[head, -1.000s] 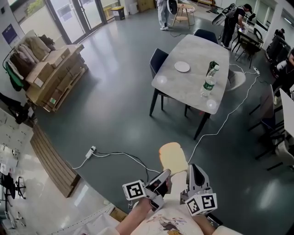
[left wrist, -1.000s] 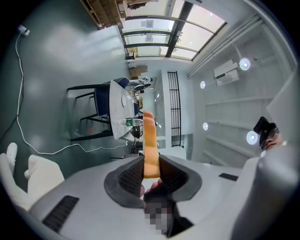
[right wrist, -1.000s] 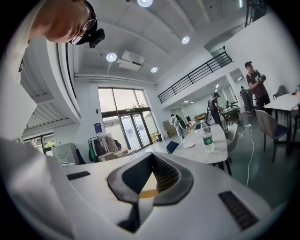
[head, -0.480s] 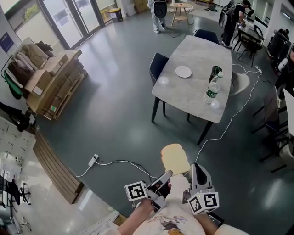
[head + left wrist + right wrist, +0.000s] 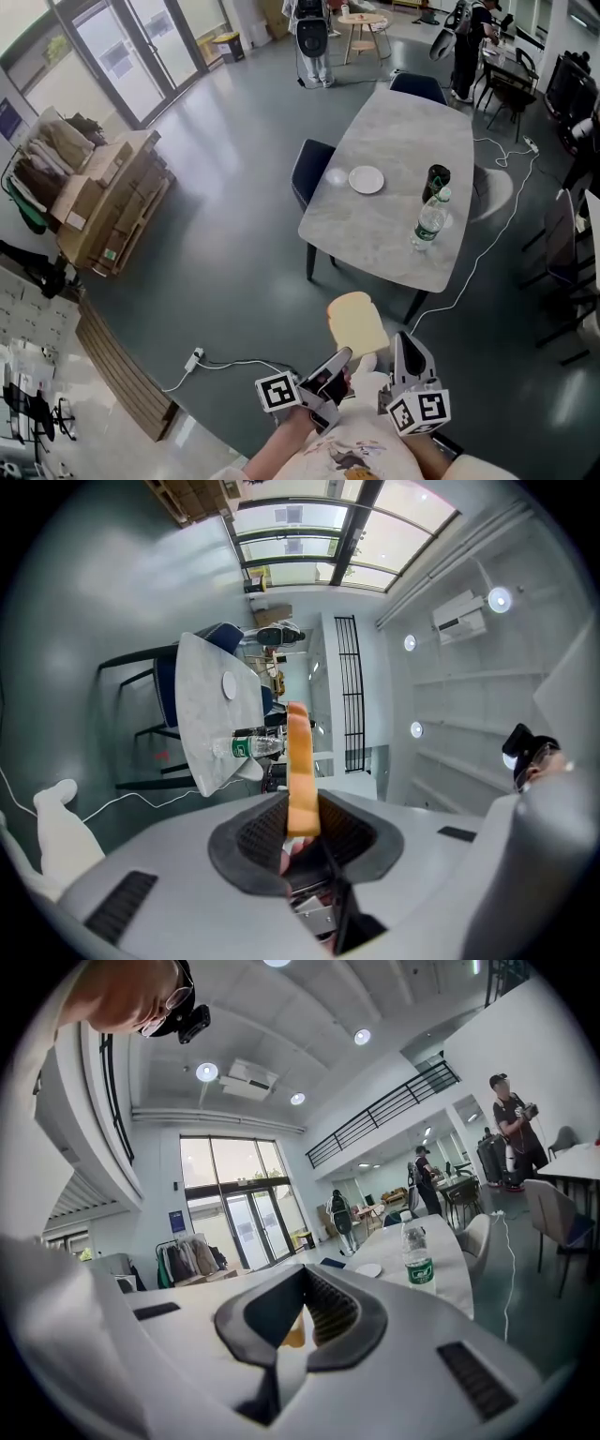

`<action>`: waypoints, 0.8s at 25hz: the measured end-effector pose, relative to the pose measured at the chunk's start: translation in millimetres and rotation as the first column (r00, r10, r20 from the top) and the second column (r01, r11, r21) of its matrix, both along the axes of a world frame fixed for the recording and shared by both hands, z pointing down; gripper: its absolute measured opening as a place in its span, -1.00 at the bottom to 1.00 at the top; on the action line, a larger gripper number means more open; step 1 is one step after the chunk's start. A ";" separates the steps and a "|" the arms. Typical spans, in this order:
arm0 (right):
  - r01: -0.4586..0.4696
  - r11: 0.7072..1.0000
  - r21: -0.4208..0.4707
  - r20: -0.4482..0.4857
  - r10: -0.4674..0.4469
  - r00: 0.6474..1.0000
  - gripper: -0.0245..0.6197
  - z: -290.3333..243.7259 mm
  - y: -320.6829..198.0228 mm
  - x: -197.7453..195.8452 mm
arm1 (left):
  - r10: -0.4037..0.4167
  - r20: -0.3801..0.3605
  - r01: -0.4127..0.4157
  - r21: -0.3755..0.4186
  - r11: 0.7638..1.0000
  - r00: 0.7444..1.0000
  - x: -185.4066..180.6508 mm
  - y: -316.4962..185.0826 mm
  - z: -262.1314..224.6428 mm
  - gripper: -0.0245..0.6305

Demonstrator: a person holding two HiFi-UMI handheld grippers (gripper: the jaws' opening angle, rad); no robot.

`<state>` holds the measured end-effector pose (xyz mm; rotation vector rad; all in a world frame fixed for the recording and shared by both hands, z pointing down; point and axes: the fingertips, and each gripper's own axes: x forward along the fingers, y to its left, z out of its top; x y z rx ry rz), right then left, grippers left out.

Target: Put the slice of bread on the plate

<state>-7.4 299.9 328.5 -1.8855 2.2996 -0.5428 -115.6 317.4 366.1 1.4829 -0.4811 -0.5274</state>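
Note:
A slice of bread (image 5: 356, 323) stands upright out in front of me, and my left gripper (image 5: 336, 364) is shut on its lower edge. The left gripper view shows the bread (image 5: 300, 761) edge-on between the two dark pads. My right gripper (image 5: 403, 349) is level beside it on the right, jaws slightly apart, nothing between them. Through the gap of the right gripper (image 5: 300, 1321) a bit of the bread's colour shows. The white plate (image 5: 366, 179) lies on a grey stone table (image 5: 394, 112) some way ahead. The plate (image 5: 368, 1270) also shows in the right gripper view.
On the table stand a water bottle (image 5: 427, 221) and a dark cup (image 5: 435, 180). Dark chairs (image 5: 311, 169) flank it. A white cable and power strip (image 5: 195, 359) lie on the floor. Stacked cardboard boxes (image 5: 103, 192) are at the left. People stand at the back.
The table with the plate has come closer and lower in the head view as I walk toward it. Both grippers and the bread keep their pose.

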 end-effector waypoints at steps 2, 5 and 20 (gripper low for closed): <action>-0.006 1.000 0.011 0.002 0.006 1.000 -0.91 -2.0 -22.5 12.1 | 0.009 0.014 -0.009 0.001 1.000 1.000 12.4 -23.7 0.4 -0.63; -0.024 1.000 0.014 0.009 0.023 1.000 -0.91 -0.3 -51.4 40.2 | 0.011 0.027 -0.011 -0.008 1.000 1.000 36.2 -55.1 3.6 -0.63; 0.006 0.998 -0.068 -0.002 -0.007 1.000 -0.91 28.5 -127.5 84.7 | -0.058 0.062 0.062 -0.061 0.996 0.996 64.6 -130.8 30.0 -0.63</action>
